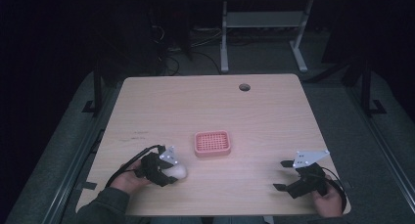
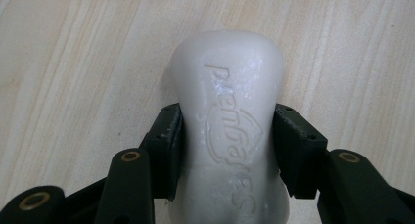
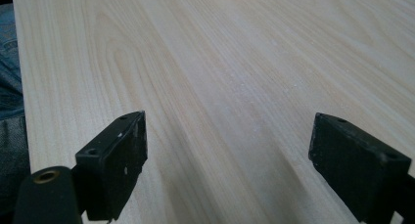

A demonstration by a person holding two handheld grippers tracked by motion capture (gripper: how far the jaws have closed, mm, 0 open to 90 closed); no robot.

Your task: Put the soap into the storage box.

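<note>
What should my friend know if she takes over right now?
Left tool: shut on the white moulded soap bar, which lies on the pale wooden table.
Right tool: open, holding nothing, low over the table near its right front corner.
Pink plastic slotted soap dish: mid-table, nothing in it.
Done: soap gripped.
Left, probably: lift the soap and set it in the dish.

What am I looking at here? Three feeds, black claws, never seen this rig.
No robot: a person holds a two-jaw claw in each hand at a wooden table. One camera looks down from above; the other two ride on the claws and look along their jaws. The left claw is shut on a white soap bar lying on the table. The right claw is open, with nothing between its jaws. A pink ridged soap dish sits mid-table.
</note>
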